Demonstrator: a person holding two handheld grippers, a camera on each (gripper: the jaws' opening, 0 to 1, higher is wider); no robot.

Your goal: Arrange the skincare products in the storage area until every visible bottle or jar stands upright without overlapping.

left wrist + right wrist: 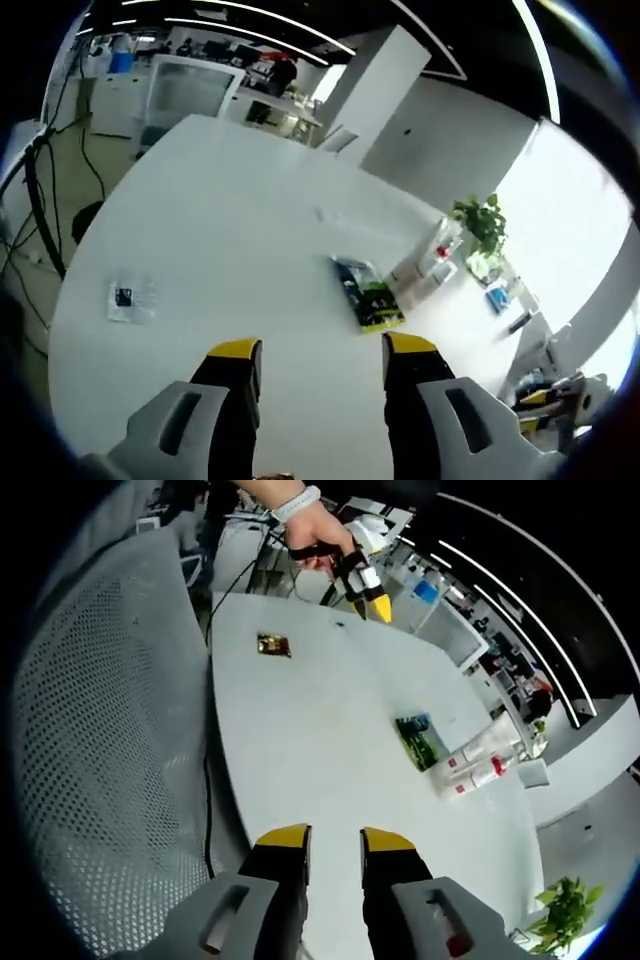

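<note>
Your left gripper (322, 350) and right gripper (335, 838) both hovered over the white table (300, 740) with jaws apart, holding nothing. 2 skincare tubes (478, 760) lay flat near the far edge, just beside a green packet (415, 740).

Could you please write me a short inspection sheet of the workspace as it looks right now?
Surface: white table, mostly bare.
Job's things: white tubes with red labels lying flat; green-and-black packet lying flat beside them.
Clutter: small clear bag; small brown packet.
Grippers: left gripper open, holding nothing; right gripper open, holding nothing; both above the table.
Cables: black cables hanging beside the table.
Surroundings: mesh chair back; potted plant.
</note>
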